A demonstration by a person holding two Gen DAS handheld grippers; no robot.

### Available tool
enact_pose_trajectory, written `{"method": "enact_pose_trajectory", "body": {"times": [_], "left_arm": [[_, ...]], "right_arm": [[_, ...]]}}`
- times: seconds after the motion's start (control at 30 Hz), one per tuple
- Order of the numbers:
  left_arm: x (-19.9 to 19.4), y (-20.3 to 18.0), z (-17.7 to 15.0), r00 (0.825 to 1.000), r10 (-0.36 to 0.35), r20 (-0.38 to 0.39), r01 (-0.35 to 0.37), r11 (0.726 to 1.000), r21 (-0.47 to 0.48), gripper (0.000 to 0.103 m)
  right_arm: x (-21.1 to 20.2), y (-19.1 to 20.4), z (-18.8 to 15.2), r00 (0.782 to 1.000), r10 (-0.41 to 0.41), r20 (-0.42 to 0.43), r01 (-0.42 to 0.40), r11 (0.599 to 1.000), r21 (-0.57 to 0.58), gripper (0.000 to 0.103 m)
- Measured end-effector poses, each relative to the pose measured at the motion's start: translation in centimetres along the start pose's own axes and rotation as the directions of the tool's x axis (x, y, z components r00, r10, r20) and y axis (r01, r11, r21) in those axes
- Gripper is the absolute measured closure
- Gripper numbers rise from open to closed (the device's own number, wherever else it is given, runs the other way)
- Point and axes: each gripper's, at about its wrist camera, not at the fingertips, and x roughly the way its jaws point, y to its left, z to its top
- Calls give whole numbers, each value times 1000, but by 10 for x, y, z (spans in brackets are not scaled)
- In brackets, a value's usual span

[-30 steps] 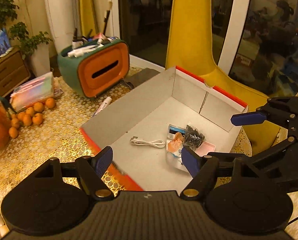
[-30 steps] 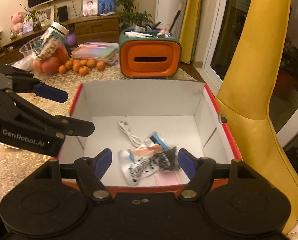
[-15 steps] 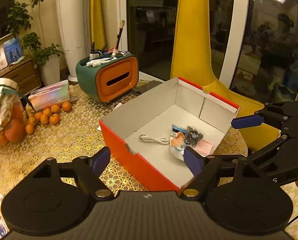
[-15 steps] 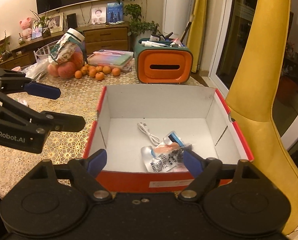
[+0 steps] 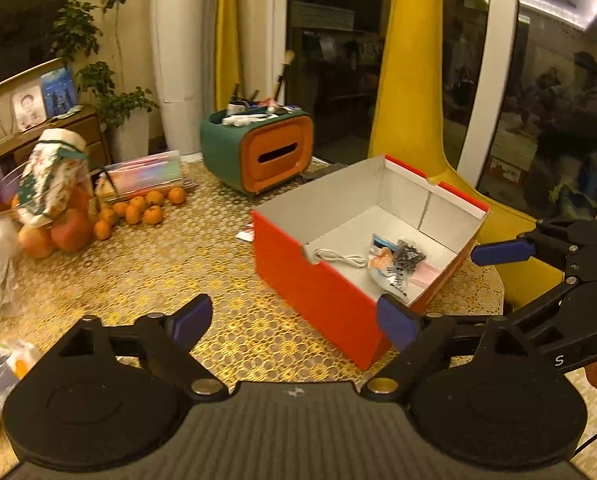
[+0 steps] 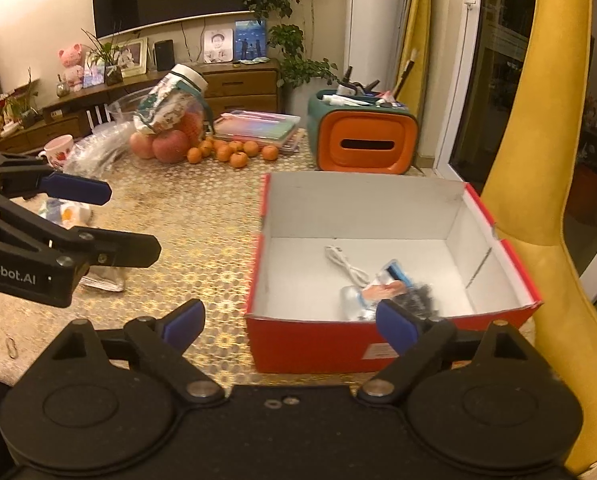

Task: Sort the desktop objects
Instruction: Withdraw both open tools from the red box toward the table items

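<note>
A red cardboard box (image 5: 314, 276) with a white inside stands on the gold-patterned table; it also shows in the right wrist view (image 6: 318, 344). In it lie a white cable (image 5: 338, 258), a printed pouch (image 5: 386, 268) and a black bundle (image 5: 410, 256). My left gripper (image 5: 294, 320) is open and empty, held above the table in front of the box. My right gripper (image 6: 290, 320) is open and empty, back from the box's near wall. A small packet (image 6: 64, 212) and a flat silver packet (image 6: 102, 280) lie on the table to the left.
A green and orange tissue box (image 6: 362, 140) holding pens stands behind the box. Oranges (image 6: 234, 152), apples, a jar and a bag sit at the back left. A yellow chair (image 6: 546, 200) stands right of the table. A keyring (image 6: 12, 348) lies near the front edge.
Both grippers have pulled back and up from the box. The box now looks smaller and farther away, and more of the table shows. Both stay open.
</note>
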Motion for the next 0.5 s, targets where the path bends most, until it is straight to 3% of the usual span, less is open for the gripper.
{"method": "enact_pose_trajectory", "body": {"times": [0.23, 0.5], "left_arm": [[-19, 32, -24, 1000, 20, 19, -19, 998, -64, 0], [-35, 73, -62, 995, 90, 31, -85, 988, -127, 0]], "right_arm": [[4, 31, 0, 1000, 16, 13, -16, 1000, -16, 11], [16, 70, 4, 1000, 12, 19, -11, 998, -56, 10]]}}
